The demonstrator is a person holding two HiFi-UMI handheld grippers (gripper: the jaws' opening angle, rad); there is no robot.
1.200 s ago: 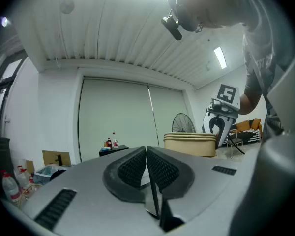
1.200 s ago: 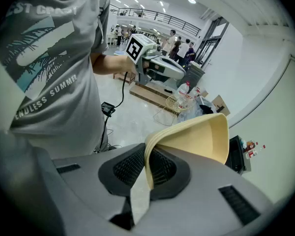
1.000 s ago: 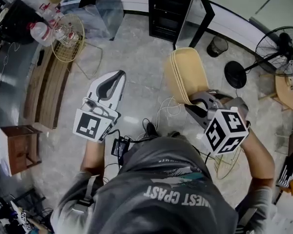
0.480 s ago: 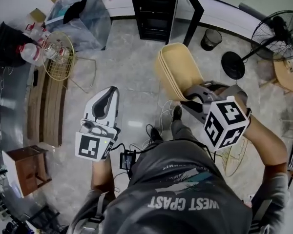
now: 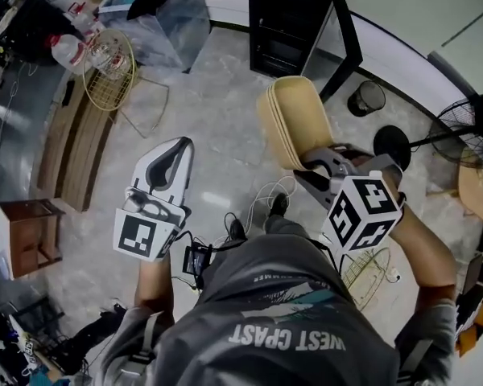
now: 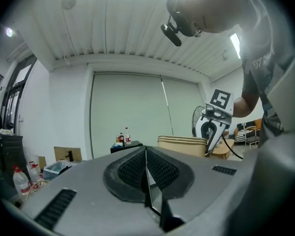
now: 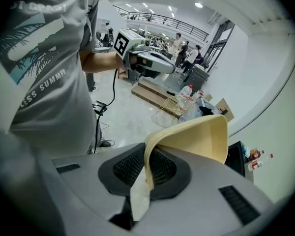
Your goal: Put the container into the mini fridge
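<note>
The container [image 5: 294, 119] is a beige tub, carried on edge above the floor. My right gripper [image 5: 315, 169] is shut on its rim; in the right gripper view the rim [image 7: 148, 163] is pinched between the pads. The black mini fridge [image 5: 290, 14] stands ahead with its door [image 5: 342, 34] swung open, a short way beyond the container. My left gripper [image 5: 175, 147] hangs to the left, shut and holding nothing; its pads [image 6: 137, 168] meet in the left gripper view, which also shows the container [image 6: 184, 144].
A wire basket [image 5: 109, 67] and a wooden bench [image 5: 76, 147] stand at the left, a small wooden stool [image 5: 24, 236] lower left. A clear plastic bag [image 5: 157, 10] lies left of the fridge. A small bin [image 5: 364, 99] and a floor fan [image 5: 467, 123] stand right. Cables [image 5: 262, 195] trail on the floor.
The head view has shifted as the person steps, and the fridge now sits nearer the container's top. Both grippers keep their grip and stance relative to the body.
</note>
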